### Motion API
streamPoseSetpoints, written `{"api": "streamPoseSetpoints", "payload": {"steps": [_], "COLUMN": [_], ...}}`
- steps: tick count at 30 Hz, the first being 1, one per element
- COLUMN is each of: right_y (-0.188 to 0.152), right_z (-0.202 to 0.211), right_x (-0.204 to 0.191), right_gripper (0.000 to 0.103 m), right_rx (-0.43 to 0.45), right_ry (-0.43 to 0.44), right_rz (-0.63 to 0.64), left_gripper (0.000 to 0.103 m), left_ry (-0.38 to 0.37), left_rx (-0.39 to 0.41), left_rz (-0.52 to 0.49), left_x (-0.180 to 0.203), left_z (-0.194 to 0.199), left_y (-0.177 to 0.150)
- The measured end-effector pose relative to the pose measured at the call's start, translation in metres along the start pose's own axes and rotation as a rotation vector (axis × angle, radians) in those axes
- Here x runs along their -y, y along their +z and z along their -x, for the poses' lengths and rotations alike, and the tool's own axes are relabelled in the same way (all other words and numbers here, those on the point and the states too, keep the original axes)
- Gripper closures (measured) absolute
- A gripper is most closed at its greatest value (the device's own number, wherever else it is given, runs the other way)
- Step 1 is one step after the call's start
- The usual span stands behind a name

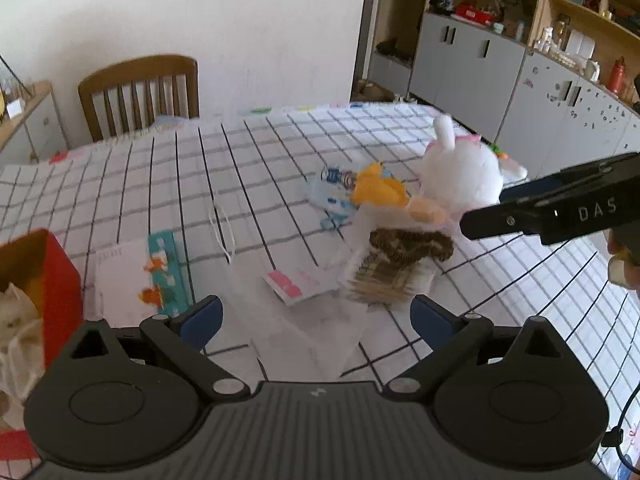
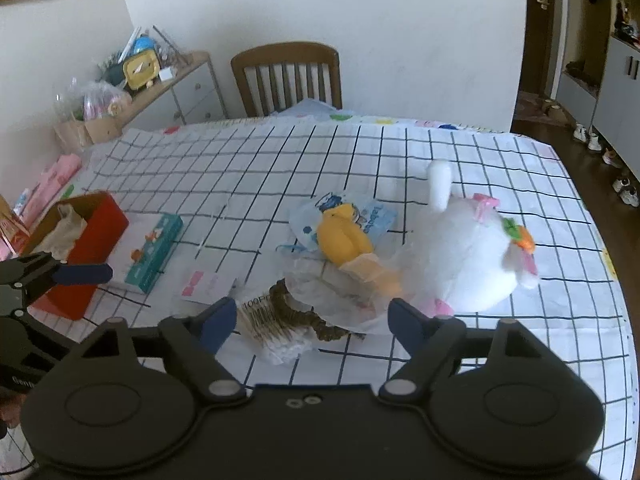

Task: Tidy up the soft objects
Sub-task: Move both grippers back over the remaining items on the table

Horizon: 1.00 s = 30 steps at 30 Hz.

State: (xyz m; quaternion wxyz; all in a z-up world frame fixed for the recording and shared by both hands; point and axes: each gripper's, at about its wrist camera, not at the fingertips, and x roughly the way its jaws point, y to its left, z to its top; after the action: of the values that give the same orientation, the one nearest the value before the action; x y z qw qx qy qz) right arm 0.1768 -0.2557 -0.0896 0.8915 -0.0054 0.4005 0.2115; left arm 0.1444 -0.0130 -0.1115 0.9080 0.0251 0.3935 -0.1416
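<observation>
Left edge of the checked-cloth surface point(image 2: 280, 152): open red cardboard box point(image 2: 86, 248), then a teal tissue box point(image 2: 154, 254). Centre: heap of clear plastic packets point(image 2: 336, 300), a yellow plush chick point(image 2: 344, 236) atop it. Right, touching the heap: white plush rabbit point(image 2: 464, 256). Far half lies bare. Left gripper point(image 1: 316, 320) and right gripper point(image 2: 312, 320) hover near the heap, jaws apart, holding nothing.

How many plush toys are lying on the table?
2. The white plush rabbit lies on the right; the yellow plush toy lies just left of it, on plastic packets. Others may be hidden in the red box.
</observation>
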Motion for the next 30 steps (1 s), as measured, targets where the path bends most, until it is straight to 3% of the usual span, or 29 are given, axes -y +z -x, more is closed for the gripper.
{"api": "streamPoseSetpoints", "payload": {"steps": [10,17,25,30], "right_y": [0.016,0.030,0.038,0.036], "right_z": [-0.021,-0.053,-0.104,-0.121], "right_x": [-0.036,-0.074,-0.077,-0.080], "right_gripper": [0.028,0.031,0.035,0.035], "right_rx": [-0.018,-0.086,-0.216,-0.267], "right_ry": [0.107,0.193,0.203,0.183], "right_rz": [0.079,0.173,0.085,0.110], "left_gripper": [0.002,0.002,0.002,0.003], "left_ry": [0.037,0.052,0.053,0.048], "left_rx": [-0.012,-0.012,-0.008,-0.021], "left_rz": [0.018,0.022,0.054,0.070], "left_x": [-0.004,-0.001,-0.004,-0.008], "left_z": [-0.023,-0.034,-0.046,-0.055], "left_y": [-0.013,-0.024,-0.026,-0.027]}}
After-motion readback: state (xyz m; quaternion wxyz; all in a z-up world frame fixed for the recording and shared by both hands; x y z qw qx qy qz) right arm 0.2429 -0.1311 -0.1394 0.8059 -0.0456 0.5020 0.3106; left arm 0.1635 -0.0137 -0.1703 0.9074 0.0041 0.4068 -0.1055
